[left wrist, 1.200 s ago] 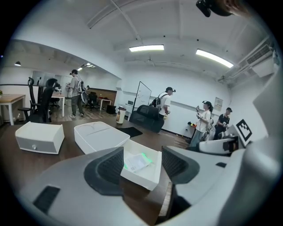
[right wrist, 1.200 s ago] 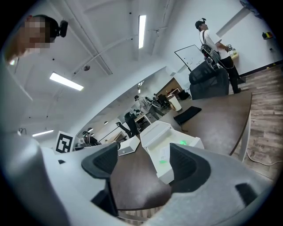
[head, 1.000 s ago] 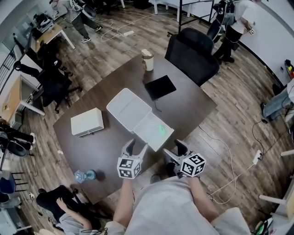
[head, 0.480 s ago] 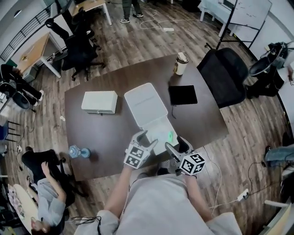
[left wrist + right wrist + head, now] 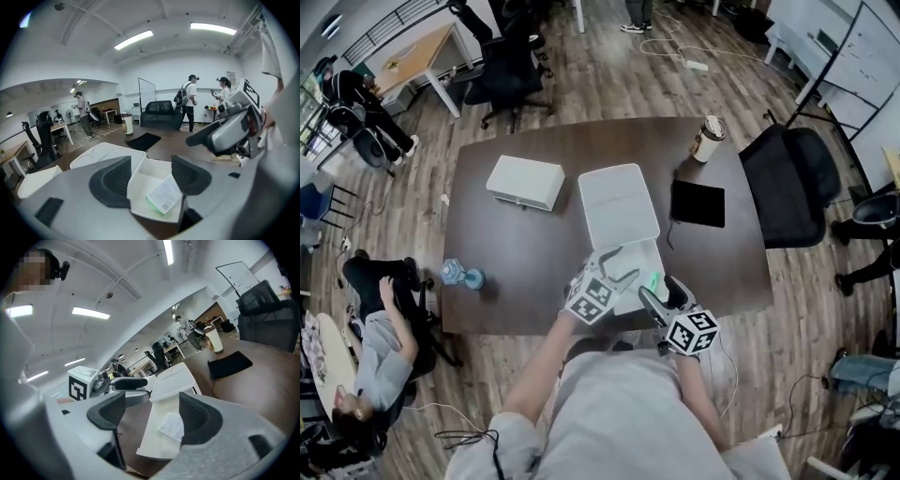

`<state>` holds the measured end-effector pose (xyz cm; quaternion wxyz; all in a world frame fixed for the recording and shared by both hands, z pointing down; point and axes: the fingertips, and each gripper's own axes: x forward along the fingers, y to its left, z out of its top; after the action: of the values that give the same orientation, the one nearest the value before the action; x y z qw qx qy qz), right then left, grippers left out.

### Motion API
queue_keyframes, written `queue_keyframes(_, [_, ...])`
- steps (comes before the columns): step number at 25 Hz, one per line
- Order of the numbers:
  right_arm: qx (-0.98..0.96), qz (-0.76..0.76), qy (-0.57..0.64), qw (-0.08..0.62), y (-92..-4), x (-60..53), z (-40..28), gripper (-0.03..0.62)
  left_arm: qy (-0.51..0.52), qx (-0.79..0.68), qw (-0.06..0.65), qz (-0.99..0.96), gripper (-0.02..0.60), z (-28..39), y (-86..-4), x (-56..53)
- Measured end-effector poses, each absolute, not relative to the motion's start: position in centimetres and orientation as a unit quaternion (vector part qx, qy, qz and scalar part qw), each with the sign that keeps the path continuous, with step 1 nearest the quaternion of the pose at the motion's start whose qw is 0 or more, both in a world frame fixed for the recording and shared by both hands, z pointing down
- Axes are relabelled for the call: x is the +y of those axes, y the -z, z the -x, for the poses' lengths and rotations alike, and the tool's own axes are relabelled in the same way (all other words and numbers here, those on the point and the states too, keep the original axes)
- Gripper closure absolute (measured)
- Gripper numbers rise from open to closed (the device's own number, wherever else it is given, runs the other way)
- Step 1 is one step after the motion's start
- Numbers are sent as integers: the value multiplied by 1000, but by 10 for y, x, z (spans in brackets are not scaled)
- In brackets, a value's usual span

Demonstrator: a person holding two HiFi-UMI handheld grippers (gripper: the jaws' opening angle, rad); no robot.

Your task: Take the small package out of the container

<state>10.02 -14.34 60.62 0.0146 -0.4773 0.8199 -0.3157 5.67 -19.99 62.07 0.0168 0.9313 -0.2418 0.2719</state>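
As left gripper (image 5: 612, 265) nears container (image 5: 645, 247), package (image 5: 653, 279) untouched (fingers (image 5: 112, 178) apart).

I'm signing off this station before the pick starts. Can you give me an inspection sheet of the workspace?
Surface: dark table, on a wood floor.
Job's things: white container is open, its lid lying flat beyond the tray. The small package lies in the tray, not gripped.
Clutter: closed white box, water bottle, black pad, lidded cup.
Grippers: left tongs and right tongs are both open and empty, held at the container's near end.
Cables: power strip with a white cable on the floor beyond the table.
Surroundings: black office chair at the table's right, seated person at the left.
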Motion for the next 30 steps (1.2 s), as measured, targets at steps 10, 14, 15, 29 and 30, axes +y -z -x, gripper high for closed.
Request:
queue_keyframes(10, [818,474,325,17,-619,-139,-114,237,-378,-99,-57,-919,322,-84,-644,-179])
queue_keyframes(14, [818,475,323,16,-619,-140,-117,237,-410,-50,-78,-907,321,-89,-655,-171])
queue_keyframes(15, [818,475,324,11,-621,-138,-117,237,-419,-36,-81,-904,321,-90,-659,-167])
queue_keyframes(29, [829,472,299,6,-614,-151,-116,370,-476,58,-108,-871,311,-81,-707,-156])
queue_keyframes(30, [828,475,298,10,-613,-151,-116,406,-481,65,-112,-867,311,-79,-711,-154])
